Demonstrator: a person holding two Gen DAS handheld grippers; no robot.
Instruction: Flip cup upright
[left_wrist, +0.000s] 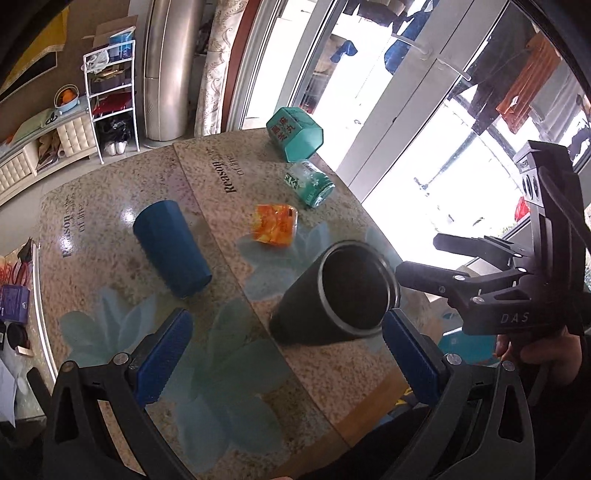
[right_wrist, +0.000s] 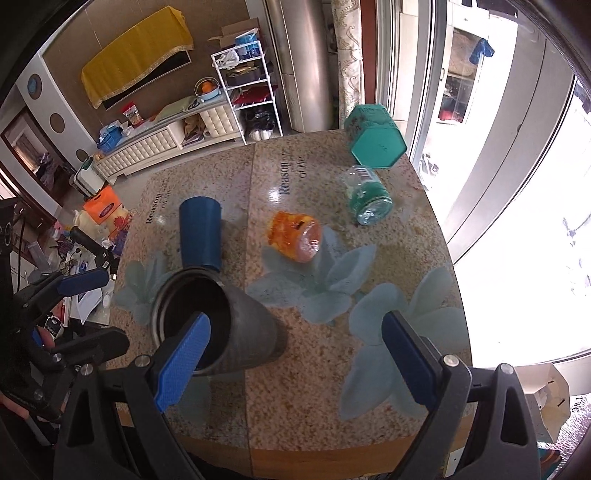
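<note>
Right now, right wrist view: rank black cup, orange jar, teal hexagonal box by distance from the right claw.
1. black cup, upright, mouth open, at the right claw's left finger.
2. orange jar, on its side, mid-table.
3. teal hexagonal box, far edge by the window.

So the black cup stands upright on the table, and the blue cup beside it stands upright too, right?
Not quite. The black cup does stand upright on the table, but the blue cup lies on its side, as the left wrist view shows.
</note>
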